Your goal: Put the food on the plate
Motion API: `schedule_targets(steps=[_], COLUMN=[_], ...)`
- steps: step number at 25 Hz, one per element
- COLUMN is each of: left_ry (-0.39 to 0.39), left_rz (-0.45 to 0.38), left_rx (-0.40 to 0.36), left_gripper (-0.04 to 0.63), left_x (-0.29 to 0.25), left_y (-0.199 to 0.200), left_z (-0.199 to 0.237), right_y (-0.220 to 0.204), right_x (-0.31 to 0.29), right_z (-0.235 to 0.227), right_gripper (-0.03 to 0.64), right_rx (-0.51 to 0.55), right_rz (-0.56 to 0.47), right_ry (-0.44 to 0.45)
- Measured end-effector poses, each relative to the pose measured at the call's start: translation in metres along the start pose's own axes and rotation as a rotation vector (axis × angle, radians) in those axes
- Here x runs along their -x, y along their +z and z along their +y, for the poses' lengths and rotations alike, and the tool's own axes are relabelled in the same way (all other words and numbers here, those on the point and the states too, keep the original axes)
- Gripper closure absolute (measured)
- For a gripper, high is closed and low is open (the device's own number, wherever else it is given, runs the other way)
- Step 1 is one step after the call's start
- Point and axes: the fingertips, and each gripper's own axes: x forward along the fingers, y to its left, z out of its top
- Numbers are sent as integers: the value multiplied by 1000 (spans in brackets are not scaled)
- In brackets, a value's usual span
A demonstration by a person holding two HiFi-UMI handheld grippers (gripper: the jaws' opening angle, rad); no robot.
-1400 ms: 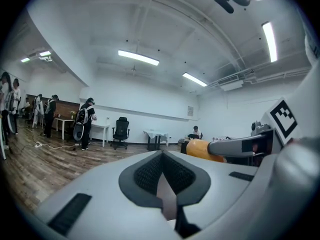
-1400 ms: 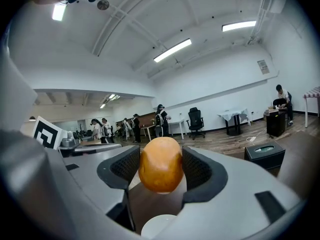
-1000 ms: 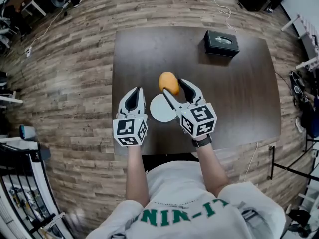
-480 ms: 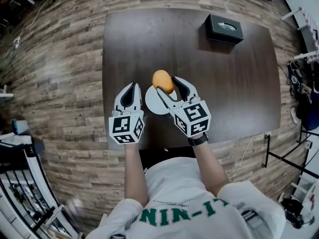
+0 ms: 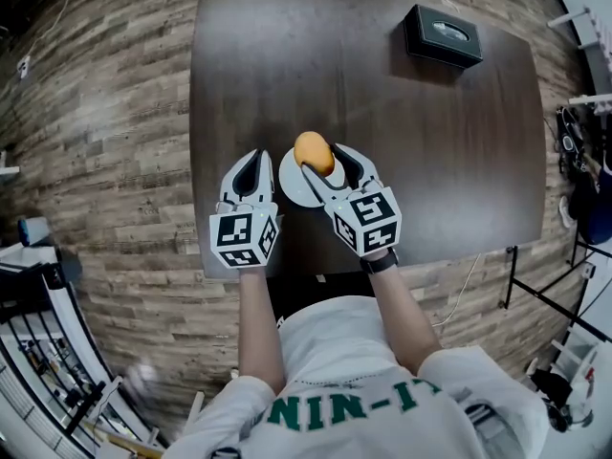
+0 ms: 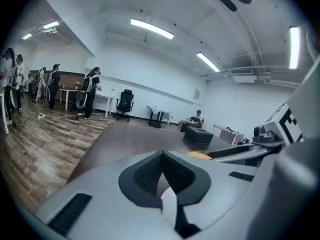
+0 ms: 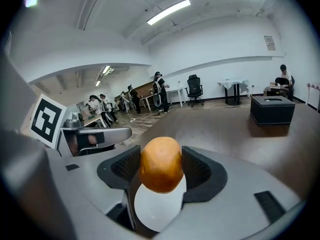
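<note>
An orange, egg-shaped piece of food [image 5: 314, 152] [image 7: 160, 164] is clamped between the pads of my right gripper [image 5: 320, 158] [image 7: 161, 168]. It hangs over the far part of a small white plate [image 5: 293, 185] [image 7: 156, 210] on the dark brown table [image 5: 363, 84]. My left gripper [image 5: 251, 165] [image 6: 163, 173] rests just left of the plate, jaws together with nothing between them. The food's edge [image 6: 200, 155] peeks past the left gripper's body in the left gripper view.
A black tissue box [image 5: 443, 35] [image 7: 271, 109] [image 6: 198, 135] sits at the table's far right corner. Wood-plank floor surrounds the table. Several people stand at desks far off in the room, and an office chair [image 7: 194, 89] stands beyond the table.
My right gripper has carried the food back toward me and slightly left, from beyond the plate's far edge to over the plate. The left gripper has kept its place beside the plate.
</note>
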Motion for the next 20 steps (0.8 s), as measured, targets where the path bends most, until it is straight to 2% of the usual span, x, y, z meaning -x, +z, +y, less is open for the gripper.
schedule_targets(steps=[13,20], left_ry=[-29,-27], left_rz=[61,82], left_rx=[31,39], left_gripper=[581,581], left_x=[-15,-21], left_y=[-40,-53], left_z=[2,7], right_y=[-55,-66], right_x=[-23,-33], right_z=[-4,-6], right_gripper=[344,344], right_rx=[-24,18], right_rz=[101,135], right_ry=[-12,-24])
